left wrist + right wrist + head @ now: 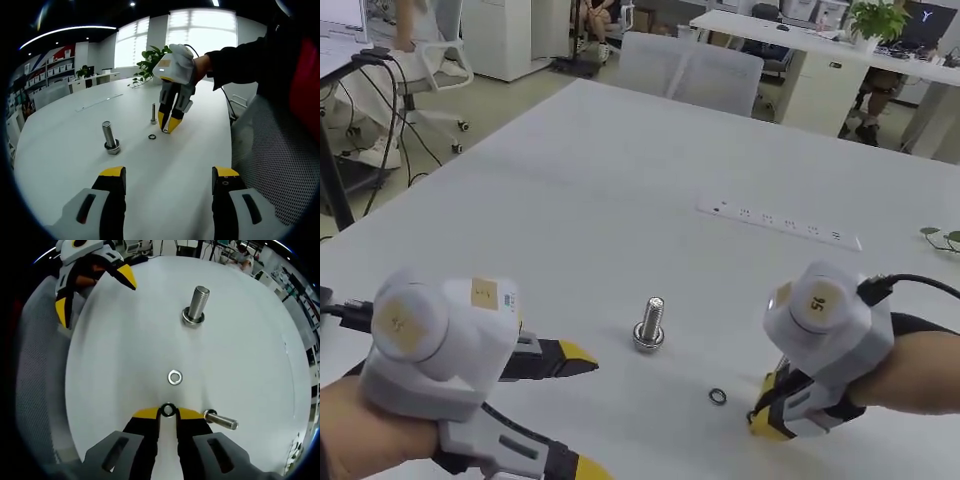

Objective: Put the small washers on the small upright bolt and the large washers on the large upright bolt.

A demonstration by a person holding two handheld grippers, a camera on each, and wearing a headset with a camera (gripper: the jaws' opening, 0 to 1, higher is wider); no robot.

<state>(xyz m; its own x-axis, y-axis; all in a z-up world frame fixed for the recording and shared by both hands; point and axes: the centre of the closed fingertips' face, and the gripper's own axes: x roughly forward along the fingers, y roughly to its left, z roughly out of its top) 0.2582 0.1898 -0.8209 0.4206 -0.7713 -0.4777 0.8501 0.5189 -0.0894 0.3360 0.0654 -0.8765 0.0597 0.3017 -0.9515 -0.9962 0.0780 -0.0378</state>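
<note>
Holding washer [168,410]: right gripper [168,413], fingers closed narrow on it, just beside small bolt [220,419]. Left gripper [167,175] fingers stood wide, empty. Washer needed levelling, hole centred over bolt tip before release.

Head view looks forward and down on the counter [620,180] from above; left gripper view faces low across it toward the right gripper [167,126]; right gripper view looks steeply down, close; all three share the large bolt [650,322] and loose washer [718,397].
</note>
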